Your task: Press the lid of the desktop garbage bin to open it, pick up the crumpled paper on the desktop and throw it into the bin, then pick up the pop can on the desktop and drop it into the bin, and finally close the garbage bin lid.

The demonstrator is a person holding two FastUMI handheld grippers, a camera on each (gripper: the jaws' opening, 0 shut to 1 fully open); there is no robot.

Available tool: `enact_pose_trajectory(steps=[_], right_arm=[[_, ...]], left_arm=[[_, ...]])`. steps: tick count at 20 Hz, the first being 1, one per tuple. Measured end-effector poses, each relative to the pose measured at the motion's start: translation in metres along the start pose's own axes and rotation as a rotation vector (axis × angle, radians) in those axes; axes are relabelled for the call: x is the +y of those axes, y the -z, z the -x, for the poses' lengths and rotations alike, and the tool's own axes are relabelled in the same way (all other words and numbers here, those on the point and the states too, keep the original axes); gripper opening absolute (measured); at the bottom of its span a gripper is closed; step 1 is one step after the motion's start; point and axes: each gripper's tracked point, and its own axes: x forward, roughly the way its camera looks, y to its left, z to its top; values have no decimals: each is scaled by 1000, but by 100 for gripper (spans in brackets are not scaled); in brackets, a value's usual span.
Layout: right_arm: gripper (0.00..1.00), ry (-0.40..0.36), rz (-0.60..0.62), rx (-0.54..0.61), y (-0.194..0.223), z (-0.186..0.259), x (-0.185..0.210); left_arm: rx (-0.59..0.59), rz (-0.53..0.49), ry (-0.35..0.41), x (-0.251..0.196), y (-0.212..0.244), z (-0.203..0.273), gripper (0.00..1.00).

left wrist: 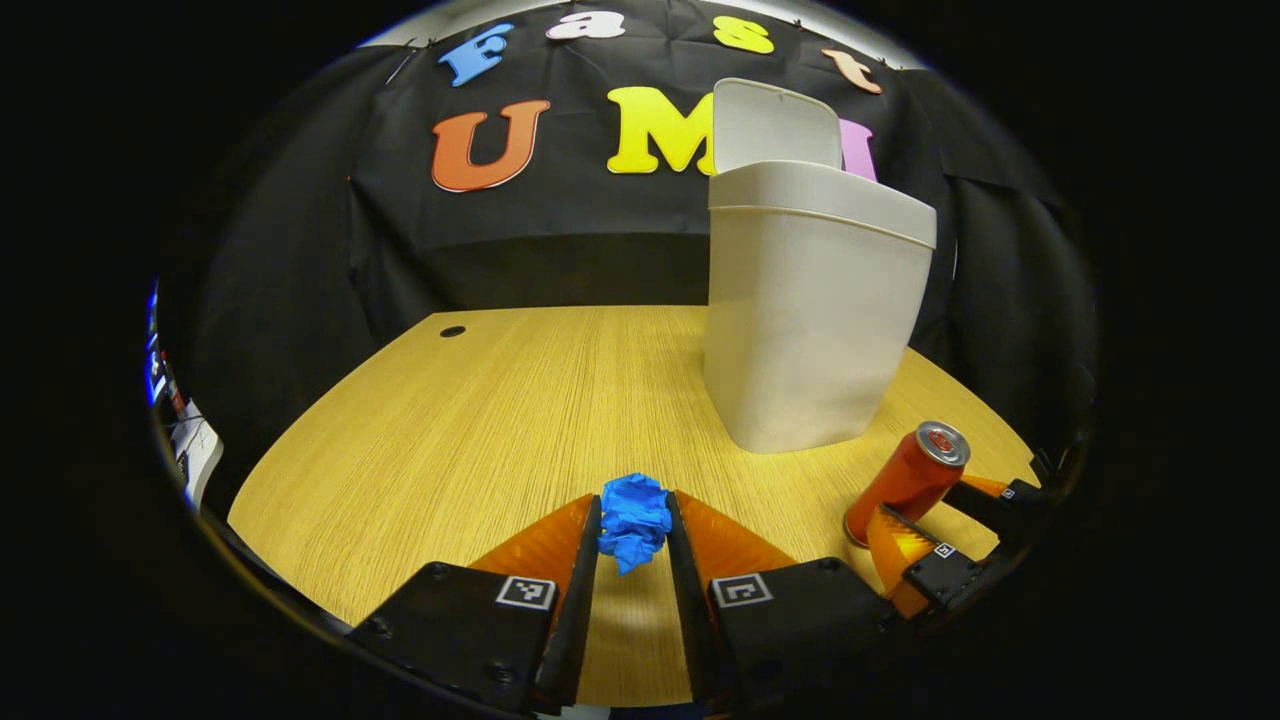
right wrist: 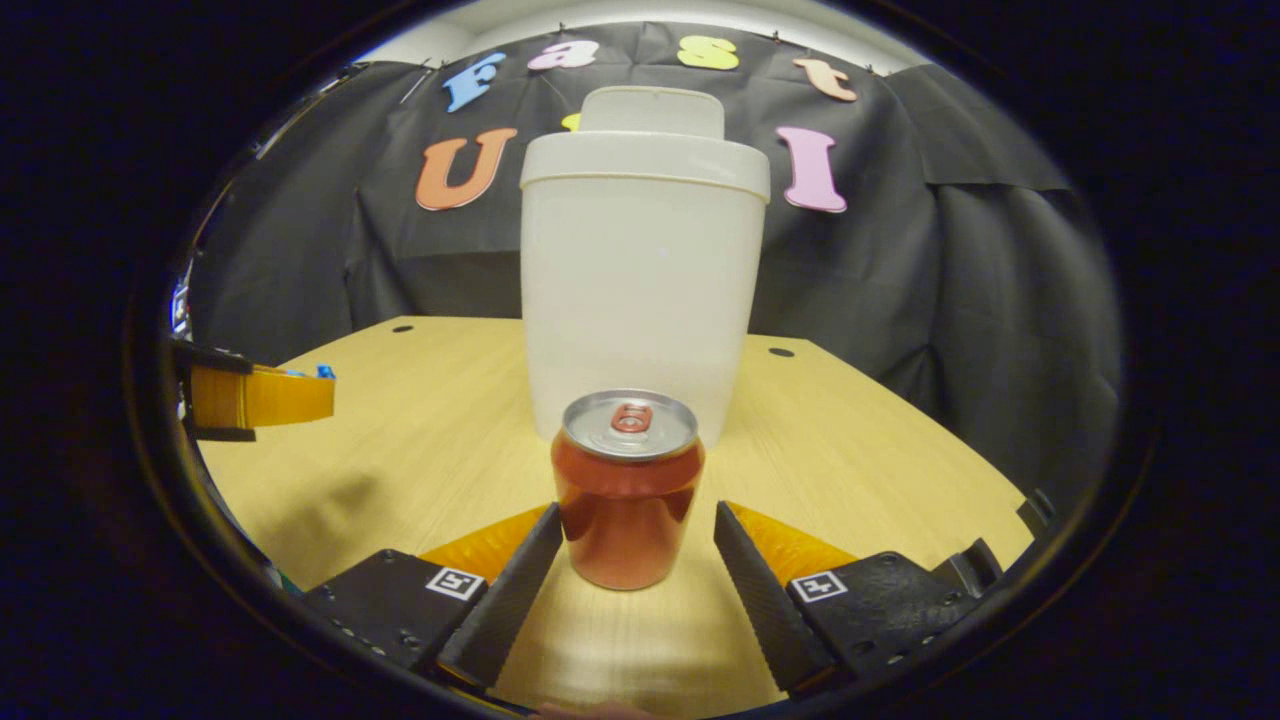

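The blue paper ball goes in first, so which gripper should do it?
Left. The left gripper already grips the crumpled paper, and the bin lid stands open.

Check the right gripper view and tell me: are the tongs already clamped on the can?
No, the can stands upright on the table between the open right tongs, with gaps on both sides.

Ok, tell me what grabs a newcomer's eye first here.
The tall white bin stands mid-desk with its lid up. The blue crumpled paper sits pinched in the left gripper. The red pop can stands upright between the right gripper's open fingers.
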Motion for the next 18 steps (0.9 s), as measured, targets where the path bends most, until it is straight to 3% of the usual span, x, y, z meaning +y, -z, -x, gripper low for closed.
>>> enact_pose_trajectory(steps=[3, 6, 9, 14, 18], right_arm=[[93, 1, 6, 2, -2, -5, 1], [82, -10, 5, -8, -8, -7, 2], [82, -1, -11, -45, -24, 0, -5], [81, -47, -73, -160, -86, 34, -15], [80, -67, -49, -279, -141, 74, -36]], left_arm=[[-8, -4, 19, -4, -2, 3, 43], [-19, -10, 18, -3, -6, 6, 43], [-103, -41, -52, 5, -29, 19, 43], [-220, -1, -69, -5, -64, 39, 42], [-291, -17, -77, -17, -77, 54, 42]])
